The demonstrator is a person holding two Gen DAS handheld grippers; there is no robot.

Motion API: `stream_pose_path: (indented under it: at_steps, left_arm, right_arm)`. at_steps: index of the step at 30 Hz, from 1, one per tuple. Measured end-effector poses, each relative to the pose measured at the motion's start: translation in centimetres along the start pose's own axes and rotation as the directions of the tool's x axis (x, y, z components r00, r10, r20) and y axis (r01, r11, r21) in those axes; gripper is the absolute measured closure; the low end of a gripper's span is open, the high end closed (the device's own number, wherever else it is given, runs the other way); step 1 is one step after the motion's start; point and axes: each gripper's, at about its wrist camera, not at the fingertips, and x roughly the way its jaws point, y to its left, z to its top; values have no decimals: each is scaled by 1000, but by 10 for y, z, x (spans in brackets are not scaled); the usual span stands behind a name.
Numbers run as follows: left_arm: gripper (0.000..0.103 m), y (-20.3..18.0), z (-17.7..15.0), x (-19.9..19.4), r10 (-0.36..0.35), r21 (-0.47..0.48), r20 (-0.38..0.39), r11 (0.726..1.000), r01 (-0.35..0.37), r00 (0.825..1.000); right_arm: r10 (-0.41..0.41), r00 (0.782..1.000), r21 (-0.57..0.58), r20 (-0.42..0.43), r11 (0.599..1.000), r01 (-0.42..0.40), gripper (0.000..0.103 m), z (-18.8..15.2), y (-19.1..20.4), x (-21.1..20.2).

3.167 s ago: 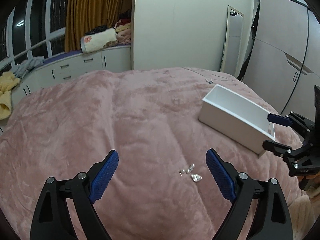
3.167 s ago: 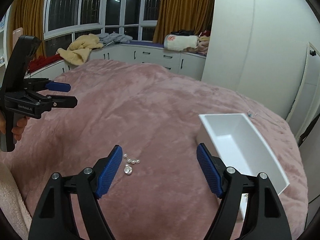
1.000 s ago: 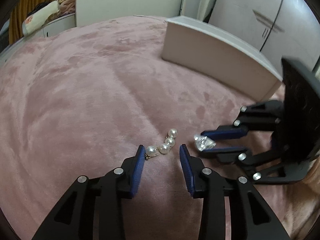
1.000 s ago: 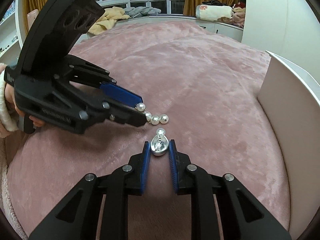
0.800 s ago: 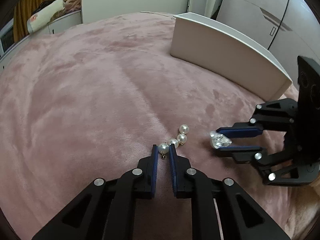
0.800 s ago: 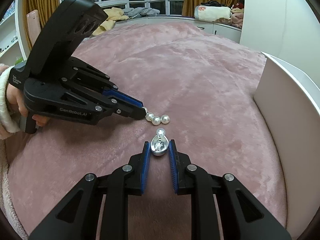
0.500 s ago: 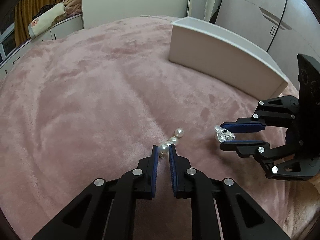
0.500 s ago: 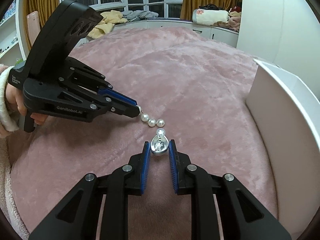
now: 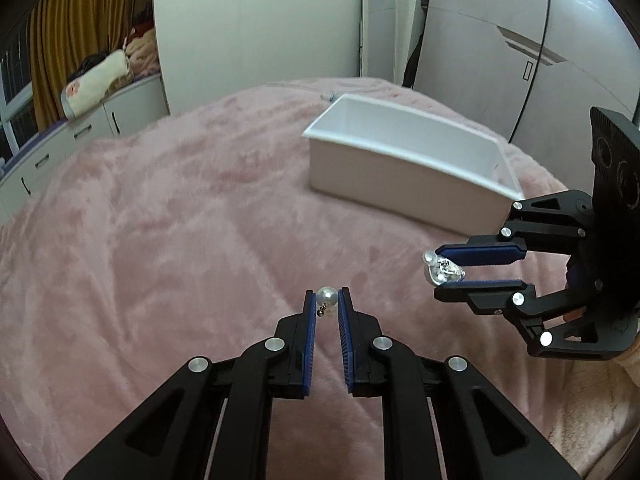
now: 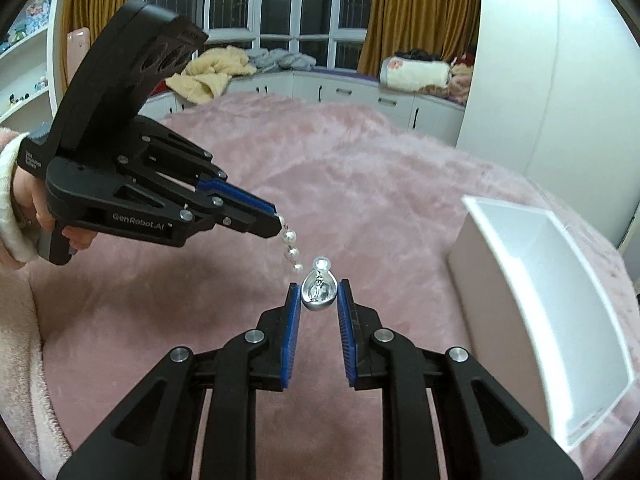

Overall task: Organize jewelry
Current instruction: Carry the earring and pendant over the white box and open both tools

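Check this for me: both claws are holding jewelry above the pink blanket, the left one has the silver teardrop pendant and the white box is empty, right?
Not quite. The left claw holds the pearl strand, as the right wrist view shows; the silver teardrop pendant is in the right claw. The rest stands: both pieces are above the pink blanket, and the white box looks empty.

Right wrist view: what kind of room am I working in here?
Most likely a bedroom: the work surface is a bed under a fluffy pink blanket, folded bedding is piled on a window-side cabinet, and gold curtains frame the dark windows.
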Motion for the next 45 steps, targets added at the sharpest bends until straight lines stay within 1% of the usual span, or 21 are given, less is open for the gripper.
stream_pose_path:
  at_steps: [6, 9, 12, 15, 17, 23, 27, 31, 33, 37, 41, 45]
  left_arm:
    - [87, -28, 19, -34, 21, 41, 46, 999, -22, 999]
    - [87, -43, 29, -49, 17, 48, 72, 999, -21, 997]
    - [87, -58, 39, -62, 16, 57, 90, 998, -21, 996]
    - [87, -73, 49, -70, 20, 73, 107, 997, -28, 994]
    - [87, -81, 55, -75, 15, 71, 124, 997, -24, 992]
    - [87, -105, 78, -81, -15, 33, 185, 999, 9, 983]
    - [87, -127, 95, -70, -27, 44, 185, 999, 19, 982]
    - [87, -138, 110, -55, -48, 22, 190, 999, 44, 981]
    - [87, -141, 120, -42, -55, 1, 183, 998, 56, 982]
    - [87, -148, 134, -11, -62, -3, 158, 998, 63, 985]
    - [87, -151, 144, 20, -82, 2, 143, 997, 82, 986]
    - [87, -154, 153, 54, -101, -7, 118, 995, 102, 988]
  right_arm:
    - [-41, 997, 2, 68, 999, 41, 84, 12, -7, -46]
    - [-61, 993, 12, 106, 998, 60, 84, 16, -13, -71]
    - [-83, 988, 18, 130, 997, 81, 84, 17, -17, -89]
    - [-98, 983, 49, 155, 995, 91, 84, 15, -29, -108]
    - [-107, 981, 68, 164, 993, 97, 84, 13, -36, -118]
    - [-167, 971, 115, 170, 982, 149, 84, 1, -64, -142]
    - [-200, 965, 148, 171, 973, 176, 84, -8, -84, -155]
    - [-234, 959, 183, 161, 962, 204, 84, -16, -104, -162]
    - [-253, 955, 199, 153, 955, 221, 84, -20, -116, -165]
    - [-284, 949, 231, 139, 941, 248, 83, -33, -141, -167]
    - [-299, 950, 262, 96, 928, 265, 83, -49, -164, -156]
    - [-282, 958, 298, 54, 920, 254, 84, -66, -181, -134]
